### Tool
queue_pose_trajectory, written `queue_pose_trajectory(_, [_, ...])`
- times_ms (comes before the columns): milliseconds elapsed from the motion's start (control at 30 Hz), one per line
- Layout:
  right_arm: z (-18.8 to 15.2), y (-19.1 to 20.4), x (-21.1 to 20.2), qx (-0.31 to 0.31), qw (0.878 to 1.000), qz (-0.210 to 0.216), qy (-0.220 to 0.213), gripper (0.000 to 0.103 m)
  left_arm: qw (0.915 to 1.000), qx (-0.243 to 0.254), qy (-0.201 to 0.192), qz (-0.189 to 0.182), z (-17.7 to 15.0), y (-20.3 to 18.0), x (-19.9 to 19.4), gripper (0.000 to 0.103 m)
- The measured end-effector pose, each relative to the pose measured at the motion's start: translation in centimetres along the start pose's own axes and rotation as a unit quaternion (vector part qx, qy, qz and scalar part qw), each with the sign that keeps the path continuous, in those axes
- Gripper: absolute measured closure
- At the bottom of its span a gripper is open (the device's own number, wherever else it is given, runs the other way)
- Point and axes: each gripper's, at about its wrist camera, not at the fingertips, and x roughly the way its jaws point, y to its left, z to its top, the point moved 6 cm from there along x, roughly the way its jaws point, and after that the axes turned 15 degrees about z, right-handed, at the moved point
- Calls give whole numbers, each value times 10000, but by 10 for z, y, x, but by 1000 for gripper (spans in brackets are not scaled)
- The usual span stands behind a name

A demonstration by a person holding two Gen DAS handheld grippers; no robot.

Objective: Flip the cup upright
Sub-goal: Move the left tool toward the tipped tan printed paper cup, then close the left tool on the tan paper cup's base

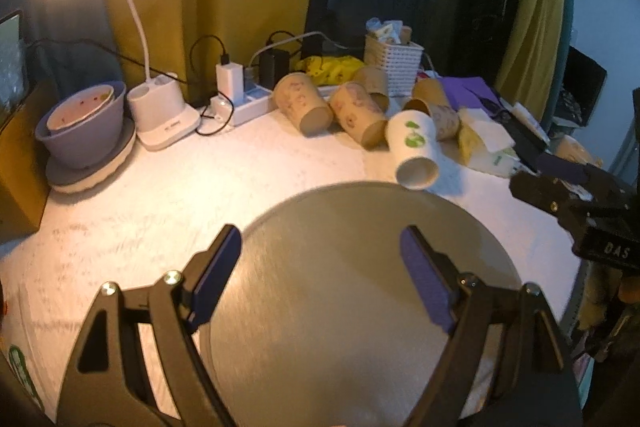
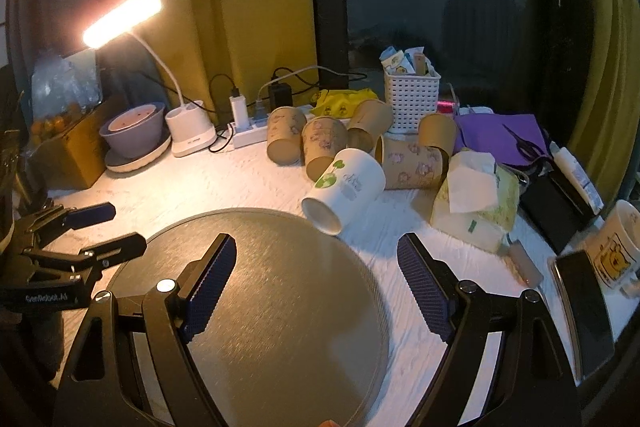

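A white cup with green leaf print lies on its side at the far edge of a round grey disc, its open mouth facing me. It also shows in the right wrist view, beside the disc. My left gripper is open and empty above the disc, short of the cup. My right gripper is open and empty, nearer than the cup. The right gripper shows in the left wrist view to the right of the cup. The left gripper shows in the right wrist view at the left.
Several brown paper cups lie on their sides behind the white cup. A tissue pack, a white basket, a power strip, a desk lamp and a purple bowl line the back. A mug and phone sit at the right.
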Motion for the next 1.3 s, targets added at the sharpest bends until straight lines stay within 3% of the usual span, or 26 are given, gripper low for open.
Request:
queue_pose_trajectory(533, [45,-54,71,-33,9998,102,158,18,9990,-112,428,-41,68,-18,108,21])
queue_pose_trajectory(867, [70,-92,108,268,9996,1,109,18,9977,-235,631,-121,107,-26,170,21])
queue_pose_trajectory(1033, [81,-102,124,266,9996,32,92,18,9977,-229,624,-89,120,-32,194,21])
queue_pose_trajectory(1300, [84,-119,132,532,9983,226,1,18,9913,-585,1130,-343,126,-30,236,21])
